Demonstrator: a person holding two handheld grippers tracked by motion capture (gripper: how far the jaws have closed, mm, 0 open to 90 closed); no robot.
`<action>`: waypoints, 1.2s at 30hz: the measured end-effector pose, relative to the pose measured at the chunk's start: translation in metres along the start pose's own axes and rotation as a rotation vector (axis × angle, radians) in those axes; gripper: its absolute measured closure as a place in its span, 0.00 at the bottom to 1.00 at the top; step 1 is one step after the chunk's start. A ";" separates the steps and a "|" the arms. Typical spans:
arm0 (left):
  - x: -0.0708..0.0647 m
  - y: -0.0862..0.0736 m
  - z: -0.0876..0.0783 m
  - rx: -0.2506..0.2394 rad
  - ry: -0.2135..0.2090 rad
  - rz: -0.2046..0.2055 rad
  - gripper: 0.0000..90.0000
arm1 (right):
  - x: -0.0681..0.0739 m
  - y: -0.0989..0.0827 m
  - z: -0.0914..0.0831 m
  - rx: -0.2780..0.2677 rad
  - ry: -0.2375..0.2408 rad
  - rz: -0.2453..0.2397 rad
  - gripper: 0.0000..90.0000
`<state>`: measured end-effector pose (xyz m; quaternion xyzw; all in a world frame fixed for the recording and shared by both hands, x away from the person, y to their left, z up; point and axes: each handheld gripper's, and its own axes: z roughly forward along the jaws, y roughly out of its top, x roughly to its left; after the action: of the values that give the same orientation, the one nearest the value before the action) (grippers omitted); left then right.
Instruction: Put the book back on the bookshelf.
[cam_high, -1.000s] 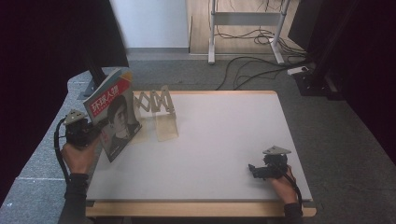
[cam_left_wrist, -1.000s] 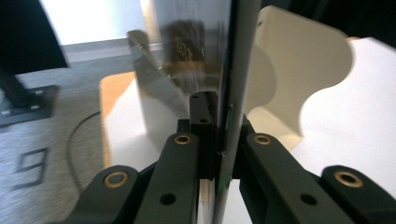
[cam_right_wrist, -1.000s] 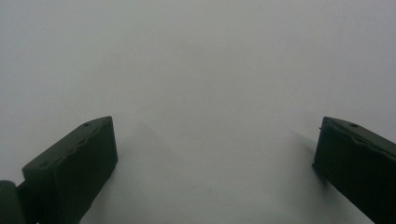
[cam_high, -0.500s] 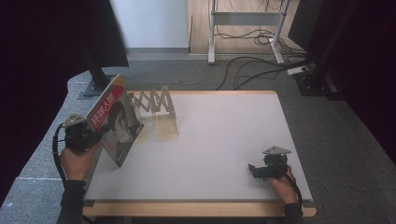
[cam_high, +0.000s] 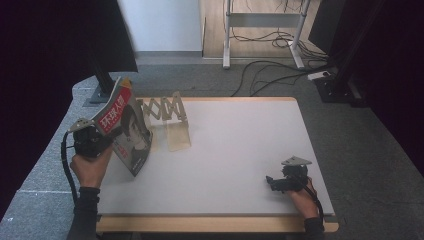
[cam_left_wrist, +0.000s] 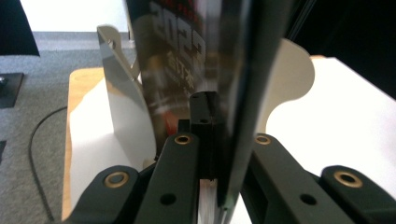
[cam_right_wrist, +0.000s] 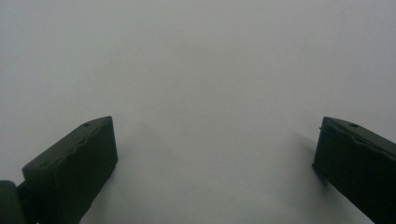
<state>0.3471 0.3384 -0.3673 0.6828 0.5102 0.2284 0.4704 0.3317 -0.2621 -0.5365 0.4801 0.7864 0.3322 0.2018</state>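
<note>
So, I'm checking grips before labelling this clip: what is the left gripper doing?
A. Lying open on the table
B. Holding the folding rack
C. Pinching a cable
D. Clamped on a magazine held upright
D: the left gripper has its jaws shut on the magazine, standing on edge beside the folding rack.

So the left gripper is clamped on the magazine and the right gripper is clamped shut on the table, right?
Not quite. The left gripper does clamp the magazine, but the right gripper rests on the table with its jaws wide open, as the right gripper view shows.

Grey carpet floor (cam_high: 260, 85) — cables (cam_high: 265, 75) — white wall (cam_high: 162, 25).
</note>
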 end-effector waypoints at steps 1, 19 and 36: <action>0.000 0.001 0.001 -0.004 0.002 0.001 0.97 | 0.000 0.000 0.000 -0.001 0.000 -0.001 0.00; 0.020 -0.006 0.013 -0.023 0.098 -0.019 0.96 | 0.000 0.000 0.000 0.000 0.000 0.000 0.00; 0.020 -0.011 0.008 0.007 0.100 0.058 0.64 | 0.000 0.000 0.000 0.000 0.000 0.000 0.00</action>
<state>0.3555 0.3542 -0.3840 0.6868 0.5136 0.2740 0.4352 0.3316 -0.2621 -0.5365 0.4801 0.7863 0.3324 0.2017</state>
